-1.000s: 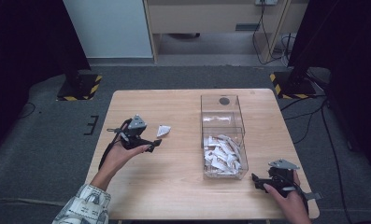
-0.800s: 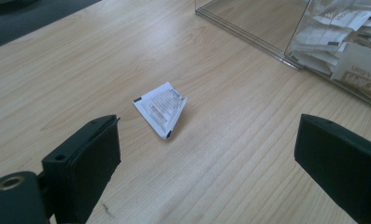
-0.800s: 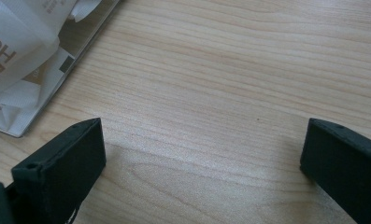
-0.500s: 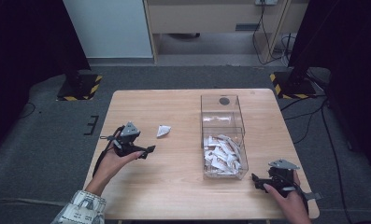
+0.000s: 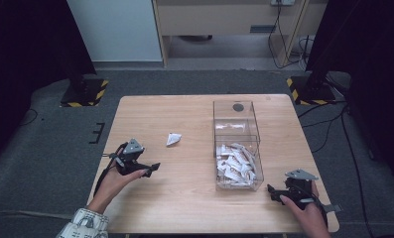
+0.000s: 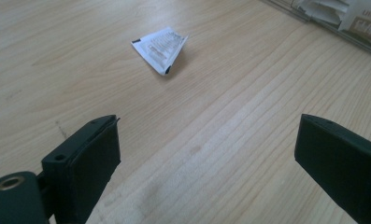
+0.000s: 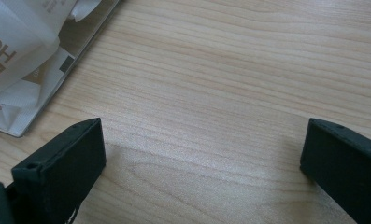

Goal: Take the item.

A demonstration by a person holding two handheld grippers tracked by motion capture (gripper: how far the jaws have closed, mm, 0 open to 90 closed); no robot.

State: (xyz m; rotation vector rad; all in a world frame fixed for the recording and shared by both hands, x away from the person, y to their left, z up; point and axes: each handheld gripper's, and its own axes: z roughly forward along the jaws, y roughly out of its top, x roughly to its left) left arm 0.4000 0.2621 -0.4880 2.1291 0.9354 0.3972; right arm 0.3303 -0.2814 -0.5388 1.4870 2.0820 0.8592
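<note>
Your left gripper (image 6: 206, 154) has its fingers (image 6: 87, 158) spread wide with nothing between them, only bare wood of the counter (image 6: 230, 121). Ahead of them, well apart, a small white sachet (image 6: 160, 49) lies flat on the counter, folded to a rough triangle with printed text on its face. From above, your left gripper (image 5: 144, 168) sits low over the counter (image 5: 184, 198) near its left edge, your left hand (image 5: 117, 176) wrapped around it, and the sachet (image 5: 173, 139) rests up and to the right of it, between the gripper and the clear box (image 5: 236, 146).

Your right gripper (image 7: 204, 161) is likewise released, fingers (image 7: 64, 161) far apart over bare wood and holding nothing. Just beyond its left finger you can see the corner of the clear box (image 7: 87, 39), with white packets (image 7: 15, 51) pressed against the inside of its wall. From above, your right gripper (image 5: 279, 192) lies near the counter's right front corner, your right hand (image 5: 306, 213) behind it, just beside the near corner of the box. The box holds a heap of white packets (image 5: 236, 163) in its nearer half; the farther half looks mostly bare, with a dark round spot (image 5: 238, 107) at its far end.
</note>
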